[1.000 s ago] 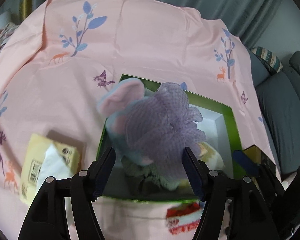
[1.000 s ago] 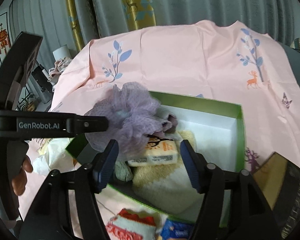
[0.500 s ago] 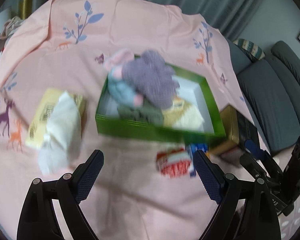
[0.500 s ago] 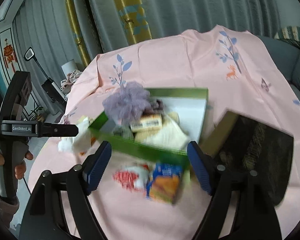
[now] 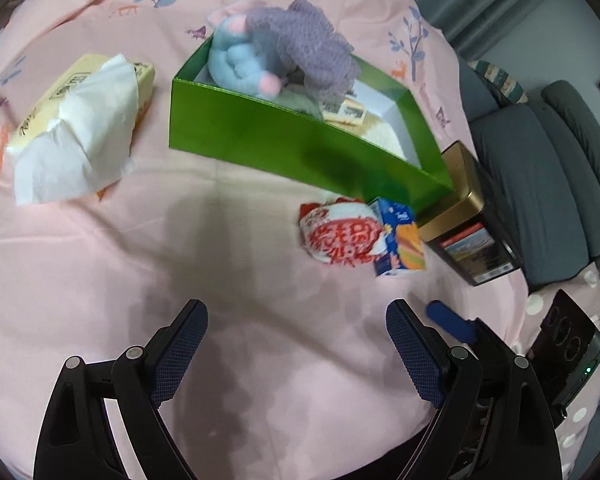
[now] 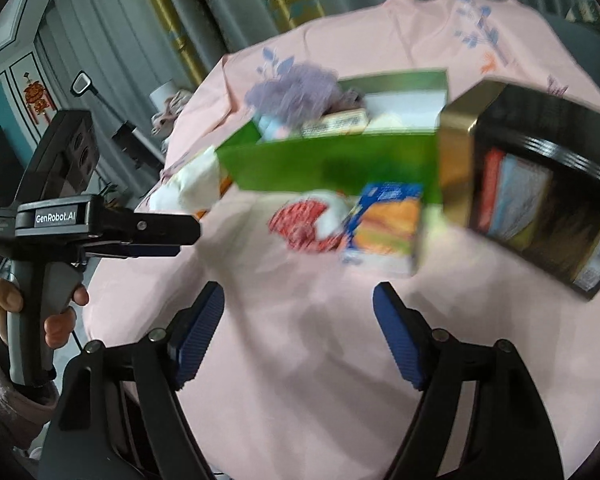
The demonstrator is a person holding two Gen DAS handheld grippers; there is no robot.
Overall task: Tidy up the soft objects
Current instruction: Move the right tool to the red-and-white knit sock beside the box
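Pink tablecloth (image 5: 260,320) under both spread, empty grippers (image 5: 296,344) (image 6: 298,336); green box (image 5: 300,140) well beyond.

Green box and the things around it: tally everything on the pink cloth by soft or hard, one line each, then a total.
Soft, in the green box: 4 (plush toy, purple bath puff, grey-green cloth, cream towel)
Soft, outside: 2 (tissue pack, red-and-white pouch)
Hard: 4 (green box, soap bar, blue carton, black tin)
Total: 10

Black two-finger left gripper (image 5: 296,336) with ribbed blue pads, silver screws, white GenRobot.AI lettering, grey handle, bare-skinned hand (image 6: 40,312), fuzzy mauve sleeve
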